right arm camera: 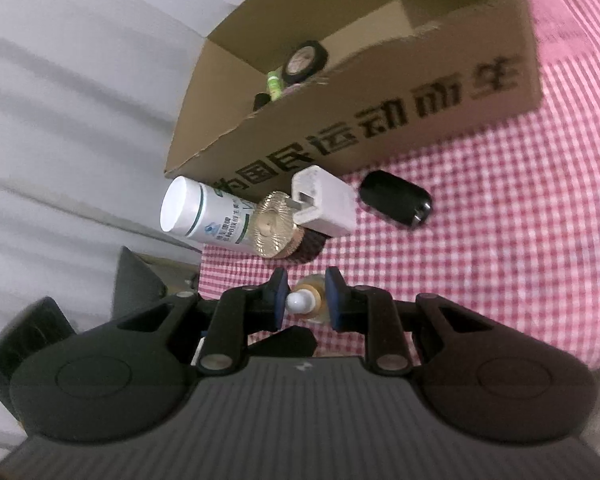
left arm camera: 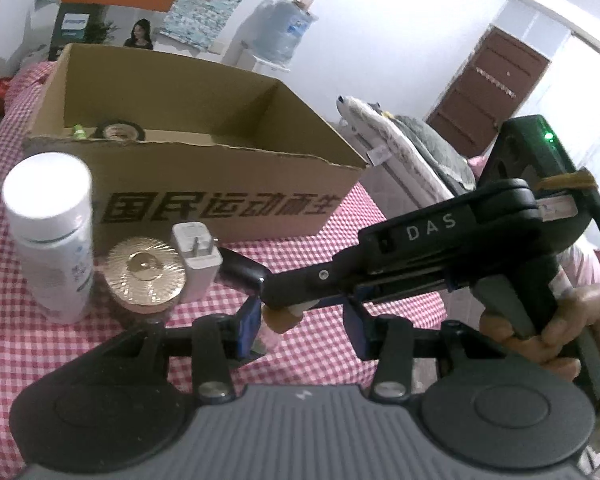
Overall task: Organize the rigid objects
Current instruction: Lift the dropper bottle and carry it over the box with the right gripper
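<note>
**Two handheld grippers over a checked tabletop, one holding a small bottle**

Nearest the right wrist camera, the right gripper (right arm camera: 307,298) has its blue-padded fingers (right arm camera: 281,298) closed on a small amber bottle (right arm camera: 309,300) with a white tip, held just above the red-and-white checked tablecloth (right arm camera: 500,240).

In the left wrist view, the left gripper (left arm camera: 304,320) has its fingers (left arm camera: 250,320) spread apart with nothing between them. The right gripper's black body (left arm camera: 420,248) reaches in from the right across this view, with the person's hand (left arm camera: 552,332) wrapped around its handle, and the same bottle (left arm camera: 280,316) shows at its tip, just above the cloth.

Beyond the grippers, a cluster of things stands on the cloth right in front of an open cardboard box (left arm camera: 204,184): a white bottle (left arm camera: 48,236) with a white cap on the left, a round gold-lidded jar (left arm camera: 146,272) touching it, a white plug adapter (left arm camera: 198,256) leaning against the jar, and a black oblong object (right arm camera: 396,198) lying just beside the adapter.

Inside the box, near its left end, lie a roll of black tape (right arm camera: 304,62) and a small green item (right arm camera: 274,84) close beside it. The box front carries large dark printed characters.
</note>
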